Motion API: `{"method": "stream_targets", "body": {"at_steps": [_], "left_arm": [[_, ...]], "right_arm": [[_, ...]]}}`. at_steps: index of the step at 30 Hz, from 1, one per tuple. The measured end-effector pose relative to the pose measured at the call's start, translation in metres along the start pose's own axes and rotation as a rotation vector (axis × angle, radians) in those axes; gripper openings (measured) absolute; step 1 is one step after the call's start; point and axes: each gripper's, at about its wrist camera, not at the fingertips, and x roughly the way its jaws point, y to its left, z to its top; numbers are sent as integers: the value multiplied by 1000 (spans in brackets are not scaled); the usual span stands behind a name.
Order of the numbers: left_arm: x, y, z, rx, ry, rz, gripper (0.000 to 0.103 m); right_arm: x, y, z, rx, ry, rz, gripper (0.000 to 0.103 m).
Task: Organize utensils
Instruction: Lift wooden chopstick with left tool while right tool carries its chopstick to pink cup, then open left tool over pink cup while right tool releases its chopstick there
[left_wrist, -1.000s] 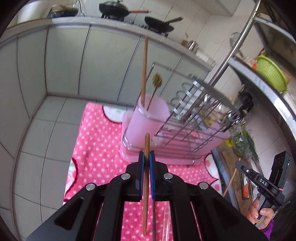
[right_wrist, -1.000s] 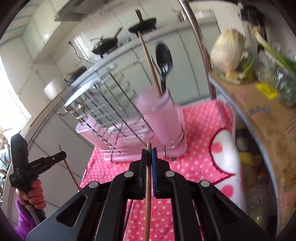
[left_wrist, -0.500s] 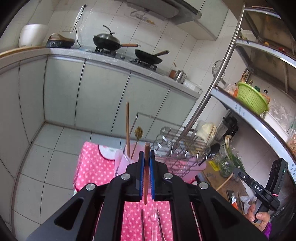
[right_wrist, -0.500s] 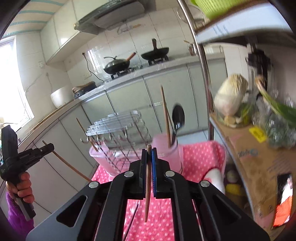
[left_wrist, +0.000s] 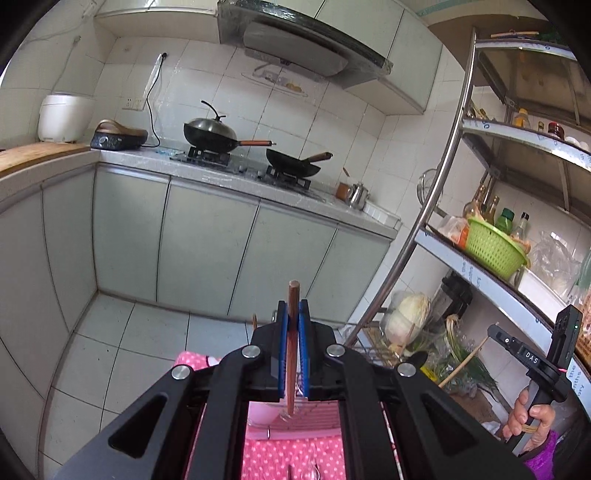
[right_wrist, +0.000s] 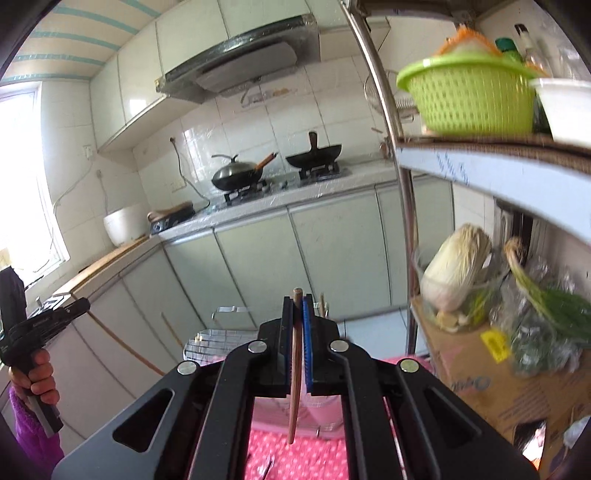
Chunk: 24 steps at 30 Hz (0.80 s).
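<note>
My left gripper (left_wrist: 293, 308) is shut on a brown wooden chopstick (left_wrist: 291, 354) that stands upright between the blue pads. My right gripper (right_wrist: 296, 304) is shut on another wooden chopstick (right_wrist: 294, 373), slightly tilted. Both are raised high and level. The pink utensil cup (left_wrist: 264, 408) and wire dish rack (right_wrist: 218, 341) lie below, mostly hidden by the gripper bodies. The right gripper also shows in the left wrist view (left_wrist: 493, 330), holding its chopstick (left_wrist: 463, 363). The left gripper shows in the right wrist view (right_wrist: 83, 304).
A pink dotted cloth (left_wrist: 295, 454) covers the table below. A metal shelf (left_wrist: 480, 273) with a green basket (left_wrist: 493, 249), cabbage (right_wrist: 456, 267) and greens stands at the right. Grey cabinets (left_wrist: 207, 251) and a stove with pans (left_wrist: 210, 134) lie ahead.
Both grippers have lifted and tilted up with their chopsticks. The cup and rack dropped from mid-view to below the gripper bodies; the counter and hood now fill the views.
</note>
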Motion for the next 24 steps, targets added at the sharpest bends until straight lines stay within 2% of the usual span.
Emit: {"method": "stream_targets", "body": {"at_steps": [6, 15, 20, 24], "left_arm": [[15, 6, 17, -10, -5, 22, 5], [53, 21, 11, -22, 54, 59, 5], [72, 26, 4, -30, 92, 73, 5], [86, 33, -2, -44, 127, 81, 5]], "right_arm": [[8, -1, 26, 0, -33, -9, 5], [24, -2, 40, -5, -49, -43, 5], [38, -10, 38, -4, -26, -63, 5], [54, -18, 30, 5, 26, -59, 5]]}}
